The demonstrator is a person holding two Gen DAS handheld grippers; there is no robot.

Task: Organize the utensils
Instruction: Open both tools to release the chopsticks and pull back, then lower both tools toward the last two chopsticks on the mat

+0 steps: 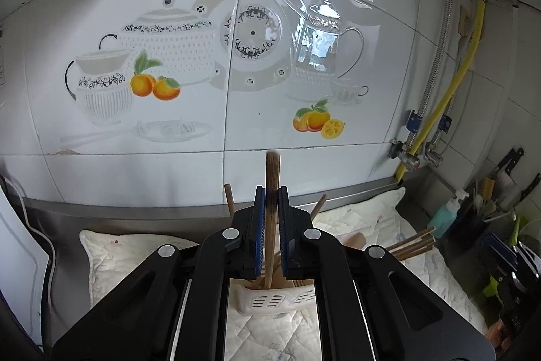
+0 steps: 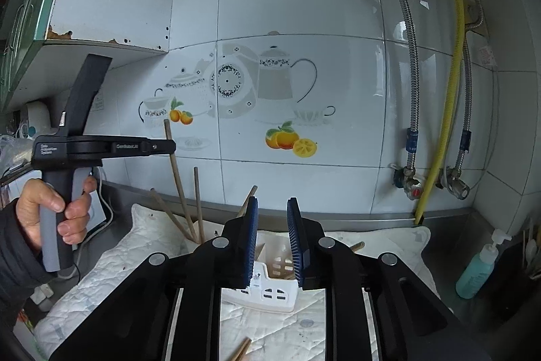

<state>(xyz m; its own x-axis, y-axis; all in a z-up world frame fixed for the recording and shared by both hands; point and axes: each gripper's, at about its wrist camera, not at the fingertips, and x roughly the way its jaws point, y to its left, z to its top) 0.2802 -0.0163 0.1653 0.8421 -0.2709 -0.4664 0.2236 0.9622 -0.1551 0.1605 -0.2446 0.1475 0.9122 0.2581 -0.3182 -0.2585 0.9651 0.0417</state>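
Observation:
My left gripper (image 1: 271,192) is shut on a wooden chopstick (image 1: 271,171), held upright with its lower end in a white slotted utensil holder (image 1: 267,301) on a quilted white cloth (image 1: 128,256). Other chopsticks lean in the holder. In the right wrist view the left gripper (image 2: 170,147) shows at left, held by a hand, gripping the same chopstick (image 2: 175,171). My right gripper (image 2: 272,205) is open and empty, above the holder (image 2: 277,290). A loose chopstick (image 2: 241,349) lies on the cloth (image 2: 135,246) near its base.
Several loose chopsticks (image 1: 410,246) lie on the cloth at right. A blue soap bottle (image 2: 480,266) and dark utensil rack (image 1: 490,202) stand at far right. A tiled wall (image 2: 304,5) with pipes and a yellow hose (image 2: 449,97) stands behind. A white cable (image 1: 47,242) runs at left.

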